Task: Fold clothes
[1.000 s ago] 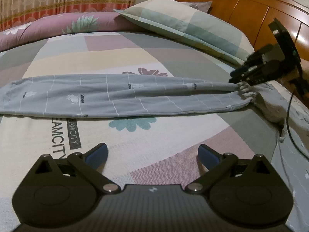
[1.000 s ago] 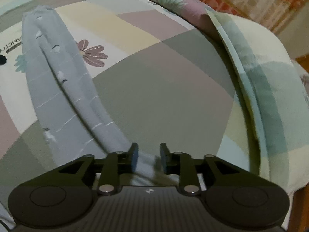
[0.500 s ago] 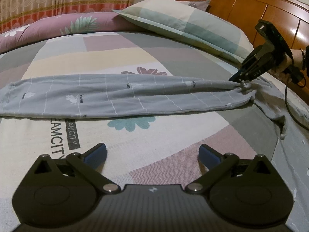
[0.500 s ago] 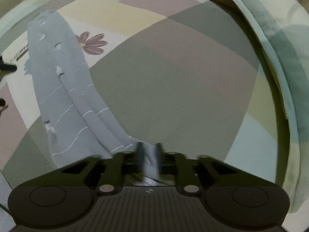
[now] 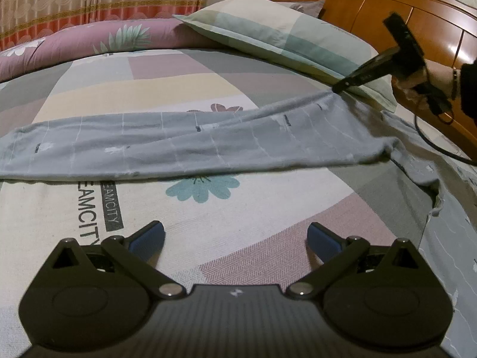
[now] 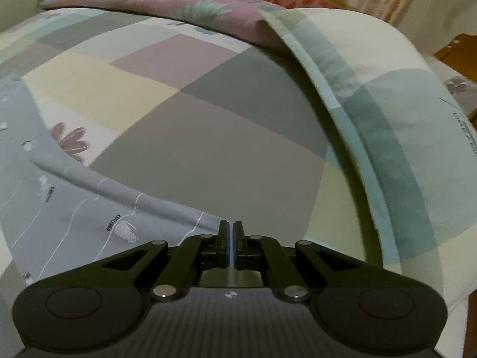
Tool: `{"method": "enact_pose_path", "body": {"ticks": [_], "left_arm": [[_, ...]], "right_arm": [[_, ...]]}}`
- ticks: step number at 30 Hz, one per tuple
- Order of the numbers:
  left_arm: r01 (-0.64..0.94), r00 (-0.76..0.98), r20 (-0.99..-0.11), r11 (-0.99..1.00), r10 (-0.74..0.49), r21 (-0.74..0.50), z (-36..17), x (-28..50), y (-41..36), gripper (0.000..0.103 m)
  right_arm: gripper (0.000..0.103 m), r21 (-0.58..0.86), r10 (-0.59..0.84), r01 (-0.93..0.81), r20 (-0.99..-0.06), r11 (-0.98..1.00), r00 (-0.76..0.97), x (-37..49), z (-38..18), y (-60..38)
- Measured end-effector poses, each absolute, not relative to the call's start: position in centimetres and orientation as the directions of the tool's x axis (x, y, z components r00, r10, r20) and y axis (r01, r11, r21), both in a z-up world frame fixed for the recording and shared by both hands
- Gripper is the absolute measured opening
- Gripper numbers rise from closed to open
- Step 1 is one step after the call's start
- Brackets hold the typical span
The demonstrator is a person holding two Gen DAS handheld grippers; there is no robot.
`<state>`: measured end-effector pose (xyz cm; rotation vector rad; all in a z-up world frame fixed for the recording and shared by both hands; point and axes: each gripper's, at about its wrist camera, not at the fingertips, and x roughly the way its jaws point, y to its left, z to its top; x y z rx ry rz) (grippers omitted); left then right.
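A long grey garment (image 5: 208,143) with thin white lines lies stretched across the patchwork bedsheet (image 5: 134,95). My right gripper (image 5: 338,88) is shut on its far right edge near the pillow and holds that edge slightly raised, so the cloth fans out toward it. In the right wrist view the right gripper (image 6: 230,226) has its pads pressed together with a thin sliver of cloth between them, and the garment (image 6: 74,217) trails off to the left. My left gripper (image 5: 235,235) hovers open over the sheet, short of the garment's near edge, with nothing between its fingers.
A checked pillow (image 5: 283,38) lies against the wooden headboard (image 5: 372,9) at the back right. A purple duvet (image 5: 74,44) runs along the far side under a curtain. A dark-sleeved hand (image 5: 468,89) and a black cable (image 5: 432,143) are at the right.
The right gripper closed on the garment's right edge and drew it up and back toward the pillow, spreading the cloth wider there. The left gripper stayed where it was.
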<state>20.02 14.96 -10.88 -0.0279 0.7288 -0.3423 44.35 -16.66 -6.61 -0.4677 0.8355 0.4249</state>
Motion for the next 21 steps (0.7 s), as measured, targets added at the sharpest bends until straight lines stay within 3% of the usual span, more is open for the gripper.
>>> {"method": "enact_pose_path", "body": {"ticks": [5,10,18,21], "left_arm": [[0.296,0.692,-0.648,0.944,-0.319,-0.148,-10.8,19.9,15.1,0.101],[0.291,0.69,-0.651,0.945,-0.316,-0.15,-10.6,19.8,15.1,0.101],[0.23,0.745,-0.616,0.965,-0.256,-0.123,-8.6,19.1,17.6,0.101],[0.166,0.764,-0.609,0.977,-0.214,-0.134,-8.2,19.1,19.6,0.101]], "right_arm": [[0.005,-0.29,0.055,-0.447,-0.786,0.846,0.615,45.2,-8.5,-15.7],[0.014,-0.22,0.199,-0.533,-0.76,0.817,0.618,44.3,-7.0,-12.5],[0.014,-0.033,0.498,-0.771,-0.746,0.636,0.442,42.2,-6.5,-2.8],[0.014,-0.026,0.526,-0.829,-0.761,0.559,0.379,41.4,-7.7,0.9]]}}
